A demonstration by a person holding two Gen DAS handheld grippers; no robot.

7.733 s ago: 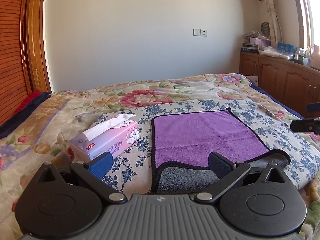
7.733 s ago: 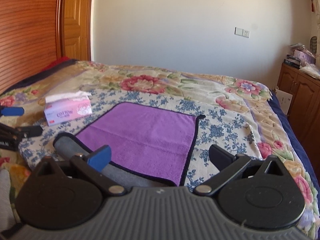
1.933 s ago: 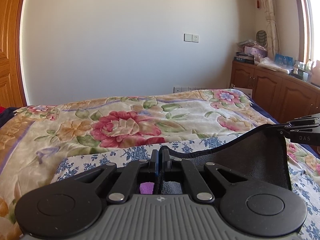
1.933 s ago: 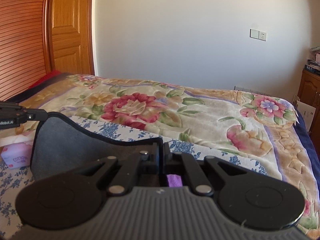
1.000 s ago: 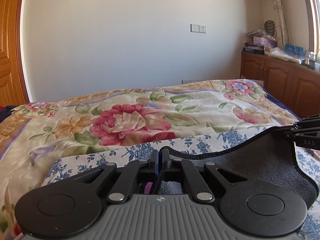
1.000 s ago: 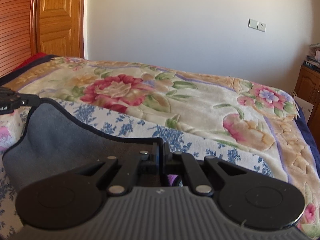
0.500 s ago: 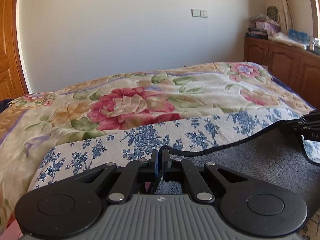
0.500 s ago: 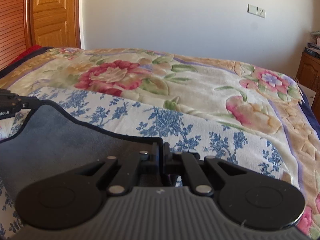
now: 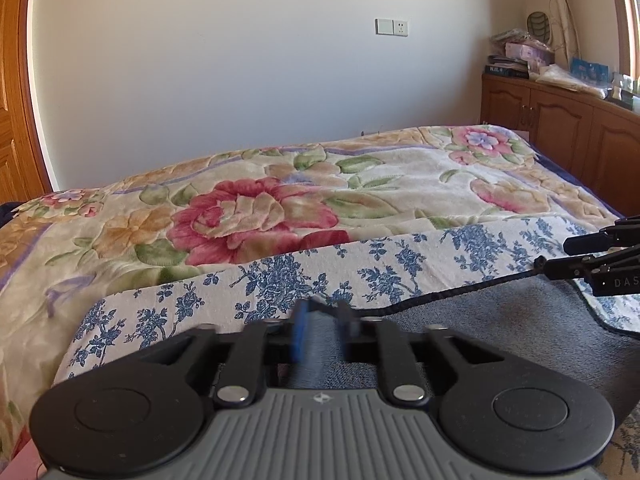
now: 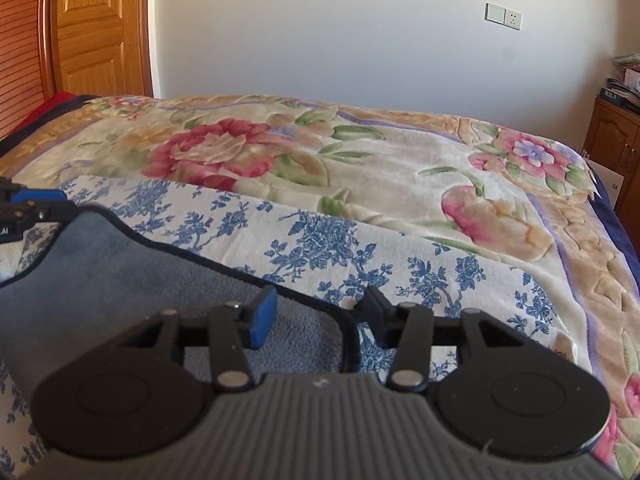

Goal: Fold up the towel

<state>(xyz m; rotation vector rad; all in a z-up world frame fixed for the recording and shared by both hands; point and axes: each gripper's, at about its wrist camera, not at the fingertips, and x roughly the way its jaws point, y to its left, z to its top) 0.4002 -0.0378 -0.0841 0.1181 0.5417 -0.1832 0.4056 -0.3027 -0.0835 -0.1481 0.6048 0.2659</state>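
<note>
The towel point(image 9: 500, 328) lies folded over on the bed with its grey side up and a black hem; no purple shows. My left gripper point(image 9: 320, 316) hangs just above the towel's far left corner, fingers blurred and parted, holding nothing. My right gripper point(image 10: 320, 312) is open over the towel's point(image 10: 120, 280) far right corner, which lies flat between the blue pad point(image 10: 262, 316) and the black finger. Each gripper shows at the edge of the other's view: the right one in the left wrist view point(image 9: 600, 256), the left one in the right wrist view point(image 10: 28, 208).
The towel lies on a blue-flowered white sheet point(image 10: 320, 240) over a big floral blanket point(image 9: 260, 216) on the bed. A wooden cabinet point(image 9: 560, 128) with clutter stands at the right wall. A wooden door point(image 10: 96, 28) stands at the left.
Both grippers carried the towel's near edge over to the far edge and lowered it flat. In the last half second both opened and let the corners go.
</note>
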